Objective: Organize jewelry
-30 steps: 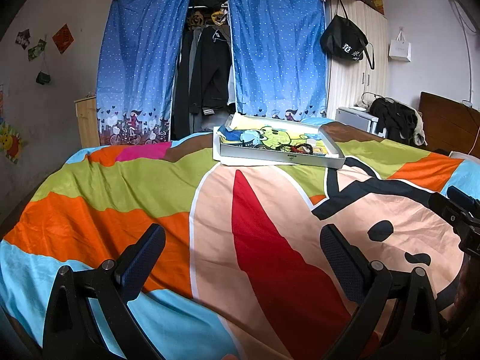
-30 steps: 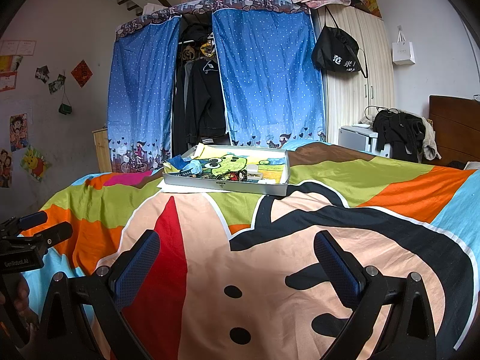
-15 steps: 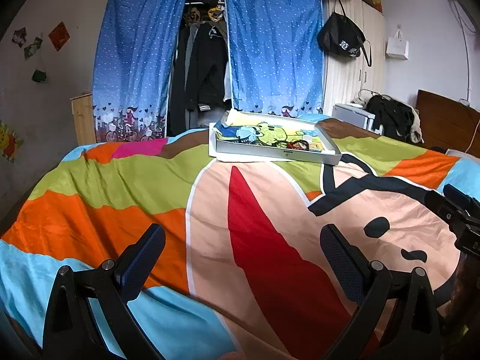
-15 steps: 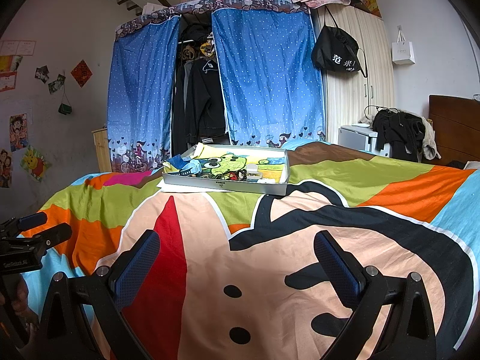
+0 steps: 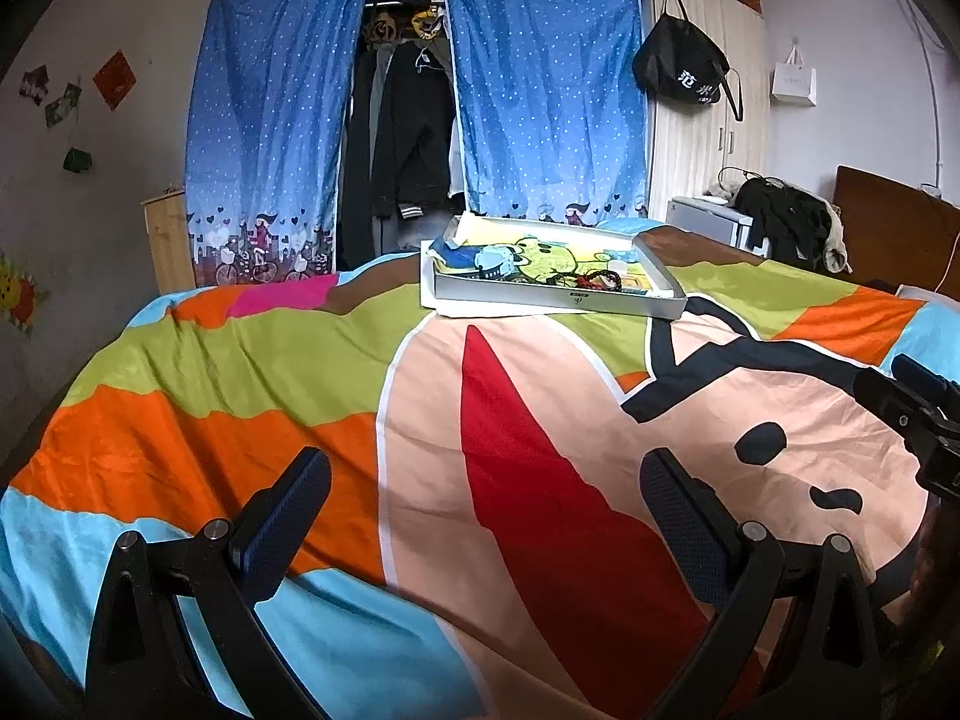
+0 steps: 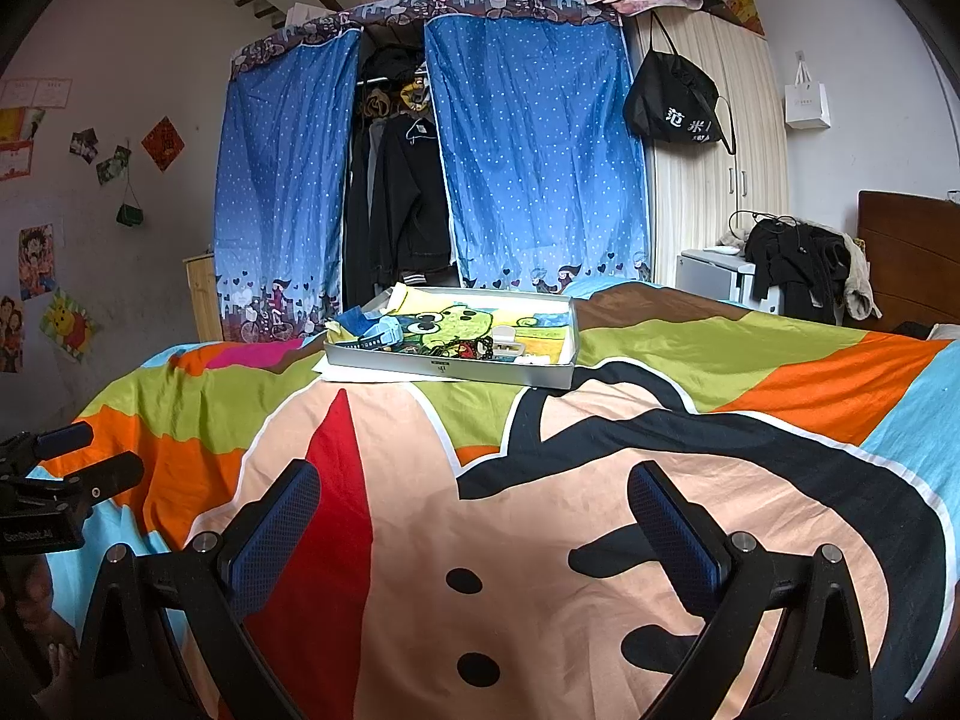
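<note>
Swung a little rightward over the last second in the left wrist view, with the tray (image 5: 558,300) now sitting nearer the middle of the picture; unchanged in the right wrist view. Lying flat at the far end of the colourful bedspread (image 5: 240,384), holding a tangle of jewelry (image 5: 591,281) near its front right corner, with a blue curtain (image 5: 540,90) behind. Well short of the tray, both the left gripper (image 5: 480,510) and right gripper (image 6: 474,516) low over the bedspread, fingers spread wide apart, gripping nothing.
</note>
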The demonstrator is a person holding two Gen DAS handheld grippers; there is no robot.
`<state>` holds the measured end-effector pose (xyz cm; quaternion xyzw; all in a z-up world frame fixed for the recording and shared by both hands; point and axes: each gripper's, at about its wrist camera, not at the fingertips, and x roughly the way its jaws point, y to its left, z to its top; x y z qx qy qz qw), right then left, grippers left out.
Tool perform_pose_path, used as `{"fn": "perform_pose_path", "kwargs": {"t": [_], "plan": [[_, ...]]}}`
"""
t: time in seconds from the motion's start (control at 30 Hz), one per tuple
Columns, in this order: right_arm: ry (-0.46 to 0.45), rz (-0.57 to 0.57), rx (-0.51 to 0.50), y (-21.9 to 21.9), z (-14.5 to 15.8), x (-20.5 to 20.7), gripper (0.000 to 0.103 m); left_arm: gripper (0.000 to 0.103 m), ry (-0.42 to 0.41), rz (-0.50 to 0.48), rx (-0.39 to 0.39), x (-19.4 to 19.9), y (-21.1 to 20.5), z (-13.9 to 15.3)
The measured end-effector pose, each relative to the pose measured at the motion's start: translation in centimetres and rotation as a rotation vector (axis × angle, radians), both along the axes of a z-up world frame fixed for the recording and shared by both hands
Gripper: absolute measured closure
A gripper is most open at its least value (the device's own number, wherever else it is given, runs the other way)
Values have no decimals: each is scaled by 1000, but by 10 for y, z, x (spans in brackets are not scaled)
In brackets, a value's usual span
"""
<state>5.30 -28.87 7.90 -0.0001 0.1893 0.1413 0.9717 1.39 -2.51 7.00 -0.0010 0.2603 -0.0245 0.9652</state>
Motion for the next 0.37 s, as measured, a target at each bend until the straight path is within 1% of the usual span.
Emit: {"fn": "perform_pose_path", "kwargs": {"t": [0.37], "plan": [[1,0,0,0,0,0,0,2,11,7,-11,0,5,-2]]}}
